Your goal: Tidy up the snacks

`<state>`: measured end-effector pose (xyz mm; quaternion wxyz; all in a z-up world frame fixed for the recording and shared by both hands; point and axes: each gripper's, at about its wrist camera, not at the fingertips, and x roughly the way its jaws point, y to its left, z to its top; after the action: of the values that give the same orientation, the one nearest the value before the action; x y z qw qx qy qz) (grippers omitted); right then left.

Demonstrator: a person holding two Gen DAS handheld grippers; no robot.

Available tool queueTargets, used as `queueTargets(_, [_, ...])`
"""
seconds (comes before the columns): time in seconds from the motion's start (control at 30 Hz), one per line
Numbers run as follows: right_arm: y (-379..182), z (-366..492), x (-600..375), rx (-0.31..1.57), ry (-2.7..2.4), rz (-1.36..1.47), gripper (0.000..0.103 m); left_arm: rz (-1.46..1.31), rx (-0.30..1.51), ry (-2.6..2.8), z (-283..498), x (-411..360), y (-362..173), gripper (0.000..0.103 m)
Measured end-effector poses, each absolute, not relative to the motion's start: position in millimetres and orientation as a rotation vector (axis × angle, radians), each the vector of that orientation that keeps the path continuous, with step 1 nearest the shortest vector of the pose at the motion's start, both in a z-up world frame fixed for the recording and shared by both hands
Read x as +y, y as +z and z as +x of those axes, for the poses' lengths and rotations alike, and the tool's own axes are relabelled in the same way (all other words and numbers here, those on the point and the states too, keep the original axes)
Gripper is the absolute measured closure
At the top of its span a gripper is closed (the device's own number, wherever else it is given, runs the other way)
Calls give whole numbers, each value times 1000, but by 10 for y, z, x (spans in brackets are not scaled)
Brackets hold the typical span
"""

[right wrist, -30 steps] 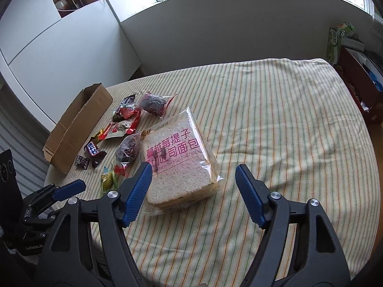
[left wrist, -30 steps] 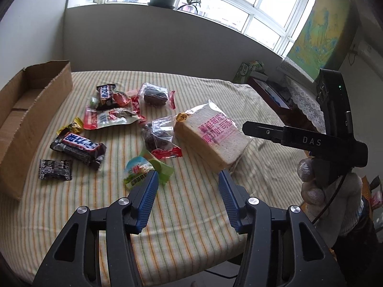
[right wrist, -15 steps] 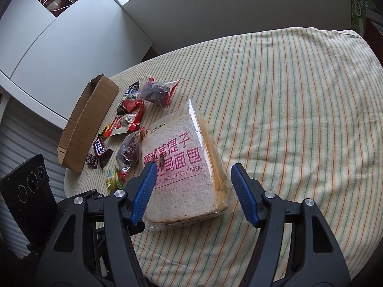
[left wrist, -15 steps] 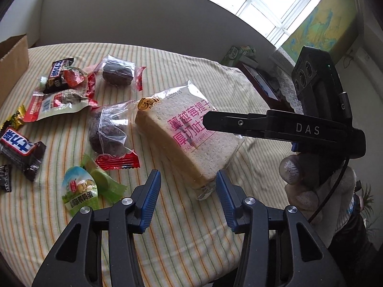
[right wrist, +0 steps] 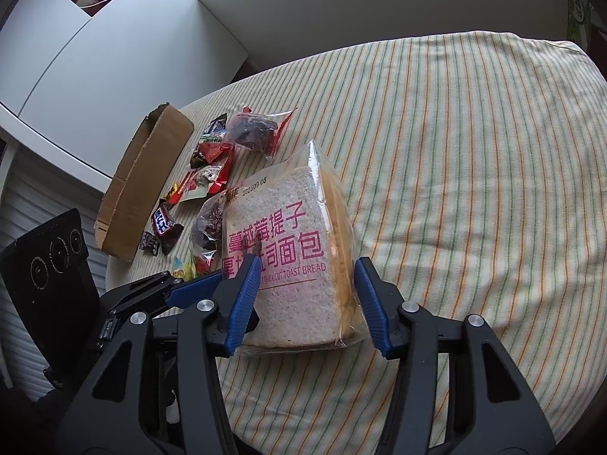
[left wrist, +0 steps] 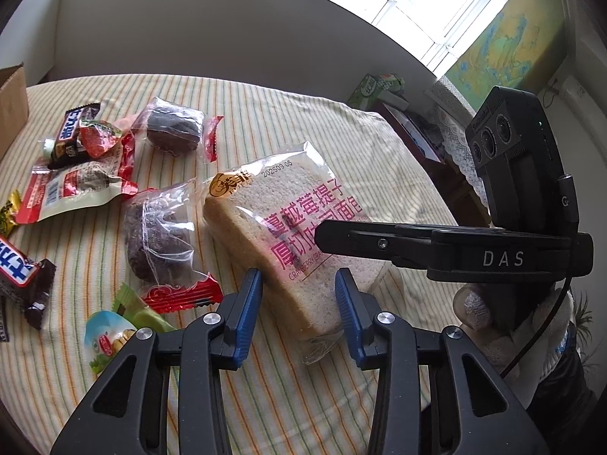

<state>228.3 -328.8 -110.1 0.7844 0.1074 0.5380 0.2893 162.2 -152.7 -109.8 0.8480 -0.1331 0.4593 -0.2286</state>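
Observation:
A bagged loaf of sliced toast bread (left wrist: 265,220) (right wrist: 280,227) with pink lettering lies on the striped tablecloth (right wrist: 455,151). My left gripper (left wrist: 297,295) straddles the loaf's near corner; its jaws are closing and the blue pads stand just at the bag's sides. From the other side, my right gripper (right wrist: 307,292) straddles the loaf's wide end, jaws also closing, pads right beside the bag. In the left wrist view the right gripper's black finger (left wrist: 379,242) reaches across the bread.
Loose snacks lie left of the bread: two wrapped dark cakes (left wrist: 159,235) (left wrist: 172,129), a red-white pack (left wrist: 72,185), chocolate bars (left wrist: 19,269), a green pouch (left wrist: 110,337). An open cardboard box (right wrist: 140,185) stands beyond them. A gloved hand (left wrist: 478,311) holds the right gripper.
Both grippers have come down and forward onto the bread, and both pairs of jaws have narrowed around it. The bread and the other snacks lie where they were.

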Motion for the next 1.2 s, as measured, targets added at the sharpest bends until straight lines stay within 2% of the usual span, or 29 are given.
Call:
queueTargets(0.4, [-881,2081,-3124,1125,628,215,55,-264,912,-468,1420,-1403,-882,65])
queueTargets(0.77, [-438,1894,-2597,1057,692,160,55,-265,810,-421,999,-796,-435,65])
queueTargets(1.2, [-109,1847,-1500,1014,833,84,55,-288,709,-270,661,145,-150,65])
